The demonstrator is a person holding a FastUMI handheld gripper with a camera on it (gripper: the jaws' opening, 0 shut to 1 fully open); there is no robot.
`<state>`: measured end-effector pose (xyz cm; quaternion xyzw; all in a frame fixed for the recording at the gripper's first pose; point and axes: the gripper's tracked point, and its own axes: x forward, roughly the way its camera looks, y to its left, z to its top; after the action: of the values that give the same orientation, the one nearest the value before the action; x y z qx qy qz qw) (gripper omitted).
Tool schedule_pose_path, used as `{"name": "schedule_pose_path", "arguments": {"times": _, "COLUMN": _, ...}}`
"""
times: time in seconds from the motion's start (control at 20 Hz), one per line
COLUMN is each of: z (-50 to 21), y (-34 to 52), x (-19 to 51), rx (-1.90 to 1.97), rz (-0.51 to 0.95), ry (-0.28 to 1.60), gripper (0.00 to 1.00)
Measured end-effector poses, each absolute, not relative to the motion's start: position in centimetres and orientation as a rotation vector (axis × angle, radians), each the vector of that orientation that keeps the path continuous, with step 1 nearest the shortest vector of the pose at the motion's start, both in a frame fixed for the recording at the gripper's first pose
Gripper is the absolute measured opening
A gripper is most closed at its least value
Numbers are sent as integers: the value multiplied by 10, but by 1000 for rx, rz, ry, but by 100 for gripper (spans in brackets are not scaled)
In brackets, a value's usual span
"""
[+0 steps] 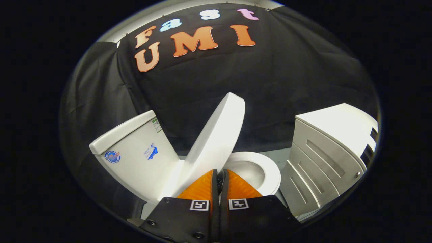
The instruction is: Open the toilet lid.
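At nine o'clock from the claw stands the white cistern [135, 155], stickers on its front. Just right of it the toilet lid [216, 135] is raised, tilted toward one o'clock, its lower edge meeting the orange fingers [199, 190]. The claw [220, 175] is narrow, fingers nearly together; whether they pinch the lid I cannot tell. The open seat and bowl [260, 170] lie at two o'clock, a white cabinet [324, 158] at three.

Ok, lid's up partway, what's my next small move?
Probably keep pushing the lid back toward the tank. It stands tilted, short of the tank, with the bowl exposed. The gripper fingers look closed together at its lower edge.
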<state>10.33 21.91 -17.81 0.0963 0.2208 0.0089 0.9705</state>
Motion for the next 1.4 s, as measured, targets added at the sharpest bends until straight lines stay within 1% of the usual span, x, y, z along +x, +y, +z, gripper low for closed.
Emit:
{"name": "schedule_pose_path", "arguments": {"times": 0.5, "z": -139, "y": 280, "x": 111, "rx": 1, "rz": 51, "ry": 358, "gripper": 8}}
{"name": "schedule_pose_path", "arguments": {"times": 0.95, "z": -124, "y": 328, "x": 112, "rx": -169, "rz": 72, "ry": 311, "gripper": 8}}
{"name": "schedule_pose_path", "arguments": {"times": 1.4, "z": -114, "y": 367, "x": 116, "rx": -232, "rz": 98, "ry": 271, "gripper": 8}}
